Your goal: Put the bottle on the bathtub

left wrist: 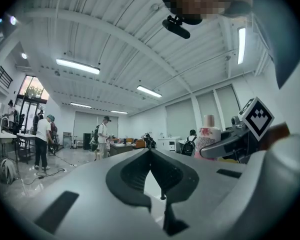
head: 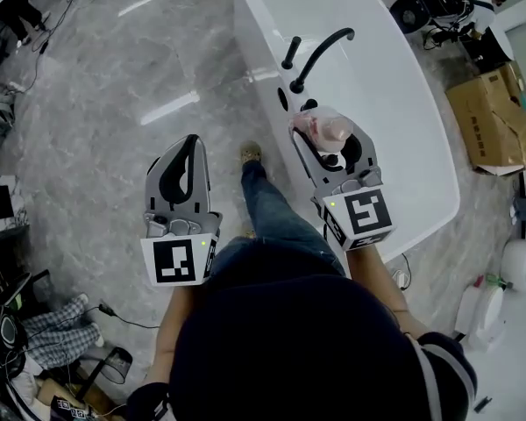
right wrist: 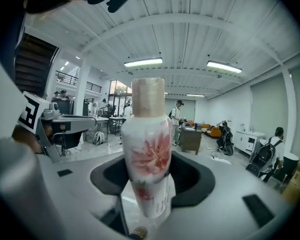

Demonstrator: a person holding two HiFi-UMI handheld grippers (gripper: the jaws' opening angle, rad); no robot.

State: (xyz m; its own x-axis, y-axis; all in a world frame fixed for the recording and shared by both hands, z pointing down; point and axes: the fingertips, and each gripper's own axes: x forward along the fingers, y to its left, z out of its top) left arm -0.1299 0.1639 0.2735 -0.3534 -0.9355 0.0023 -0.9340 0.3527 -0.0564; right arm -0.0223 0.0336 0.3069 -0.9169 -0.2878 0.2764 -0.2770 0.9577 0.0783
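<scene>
A white bottle (head: 327, 130) with a pink flower print and a beige cap stands upright between the jaws of my right gripper (head: 329, 140), which is shut on its body. In the head view it hangs over the near rim of the white bathtub (head: 259, 60), just in front of the black faucet (head: 320, 51). The right gripper view has the bottle (right wrist: 149, 149) filling the middle, gripped low by that gripper (right wrist: 152, 160). My left gripper (head: 188, 143) is over the floor left of the tub, jaw tips together, nothing in it. From the left gripper (left wrist: 150, 151) view, the bottle (left wrist: 208, 134) shows at right.
A cardboard box (head: 491, 117) and black gear lie beyond the tub at right. White containers (head: 482, 305) sit at lower right. The person's leg and shoe (head: 252, 153) are between the grippers. Cables and clutter line the left edge (head: 9, 323). People (left wrist: 41, 141) stand across the room.
</scene>
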